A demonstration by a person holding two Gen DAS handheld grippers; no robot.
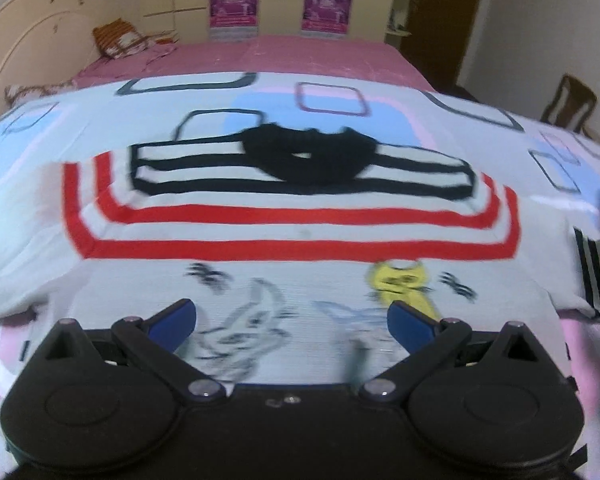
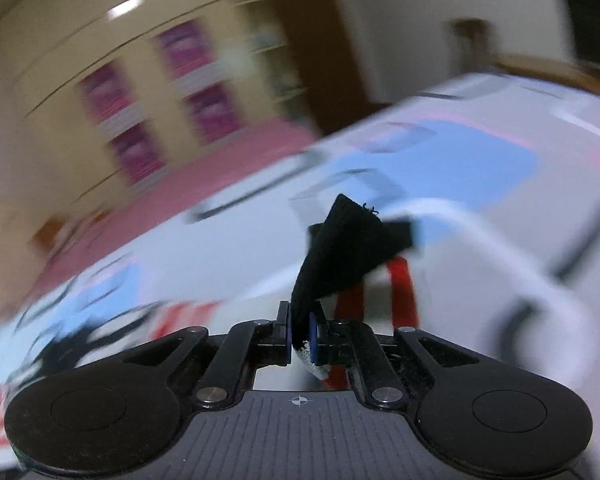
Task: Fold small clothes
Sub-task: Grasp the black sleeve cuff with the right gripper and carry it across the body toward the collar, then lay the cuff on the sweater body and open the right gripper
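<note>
Nearby: pillow, chair, bedsheet under shirt.

Left gripper apart over seemingly flat shirt

Nothing here is showing words or numbers I can read. The two magenta posters on the wardrobe doors are carrying pale lines that are too blurred to make out. The printed drawings on the white shirt are smeared, with no letters coming through. A small crosshair mark is sitting on the right claw's body.
</note>
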